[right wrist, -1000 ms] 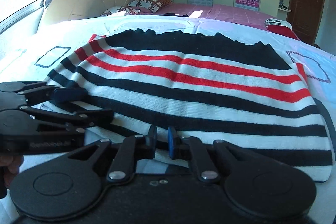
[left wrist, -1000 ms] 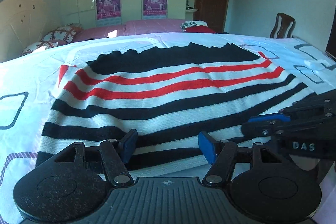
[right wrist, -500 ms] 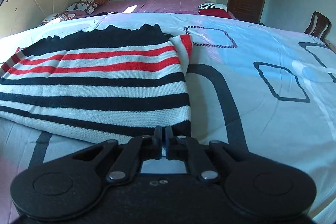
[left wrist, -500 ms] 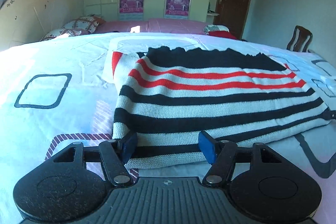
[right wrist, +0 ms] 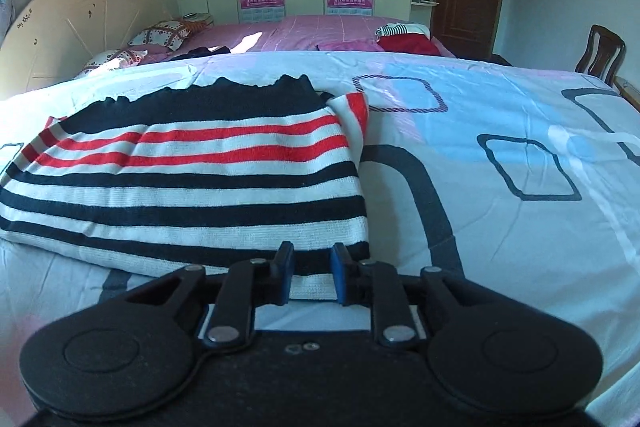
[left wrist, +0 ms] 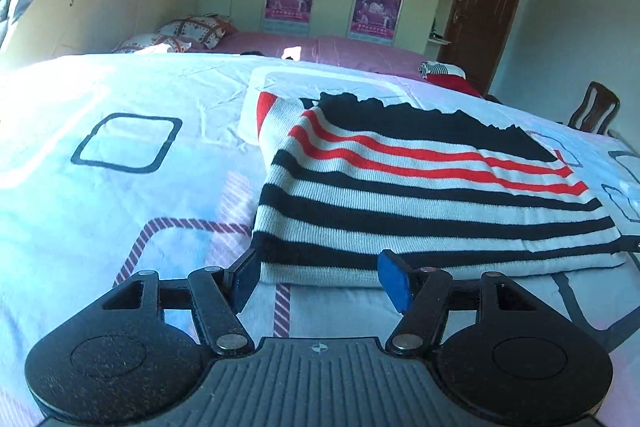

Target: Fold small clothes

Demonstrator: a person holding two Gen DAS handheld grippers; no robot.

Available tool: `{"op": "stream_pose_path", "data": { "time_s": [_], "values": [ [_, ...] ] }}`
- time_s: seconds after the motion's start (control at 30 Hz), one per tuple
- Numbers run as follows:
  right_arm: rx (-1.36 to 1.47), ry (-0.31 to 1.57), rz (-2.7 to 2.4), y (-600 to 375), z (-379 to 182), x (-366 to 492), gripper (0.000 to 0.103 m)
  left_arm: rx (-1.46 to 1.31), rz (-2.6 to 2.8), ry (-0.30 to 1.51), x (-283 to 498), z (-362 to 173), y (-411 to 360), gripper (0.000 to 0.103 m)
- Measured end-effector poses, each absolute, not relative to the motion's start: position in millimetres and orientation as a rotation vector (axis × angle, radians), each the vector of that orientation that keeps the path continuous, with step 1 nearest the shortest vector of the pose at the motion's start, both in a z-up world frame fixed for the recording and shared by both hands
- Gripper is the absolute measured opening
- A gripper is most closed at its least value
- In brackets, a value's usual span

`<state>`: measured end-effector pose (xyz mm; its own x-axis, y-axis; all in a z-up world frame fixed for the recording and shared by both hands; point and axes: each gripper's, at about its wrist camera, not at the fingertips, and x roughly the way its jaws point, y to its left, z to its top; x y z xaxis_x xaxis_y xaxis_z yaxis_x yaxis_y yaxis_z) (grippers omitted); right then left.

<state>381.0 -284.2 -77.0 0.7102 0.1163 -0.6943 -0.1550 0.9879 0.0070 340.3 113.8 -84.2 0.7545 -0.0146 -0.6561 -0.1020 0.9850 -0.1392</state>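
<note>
A knitted sweater [left wrist: 420, 195] [right wrist: 192, 183], striped black, white and red with a solid black band along its far edge, lies folded and flat on the bed [left wrist: 120, 211] [right wrist: 500, 227], edges roughly squared.

right gripper [right wrist: 311, 277] jaws were pinched shut on the striped sweater [right wrist: 192, 183] hem, now opening, hem still lies between the fingers [right wrist: 285, 277]. both grippers slid apart to opposite near corners: left gripper [left wrist: 320, 279] now at the left corner, right at the right. neither gripper shows in the other's view now.
</note>
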Motion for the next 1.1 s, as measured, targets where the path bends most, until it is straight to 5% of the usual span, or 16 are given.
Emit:
{"op": "stream_pose_path", "data": {
  "time_s": [0.57, 0.73, 1.1],
  "values": [
    [-0.064, 0.791, 0.194, -264.2, -97.7, 396.2, 0.019, -0.198, 0.076, 0.752, 339.8, -98.1, 107.1, 0.065],
    [-0.042, 0.735, 0.207, -272.1, -85.5, 392.1, 0.021, -0.193, 0.061, 0.568, 330.6, -66.1, 104.1, 0.064],
    [-0.052, 0.682, 0.297, -240.5, -88.5, 452.4, 0.018, -0.086, -0.054, 0.668, 448.1, -90.4, 76.1, 0.065]
  ]
}}
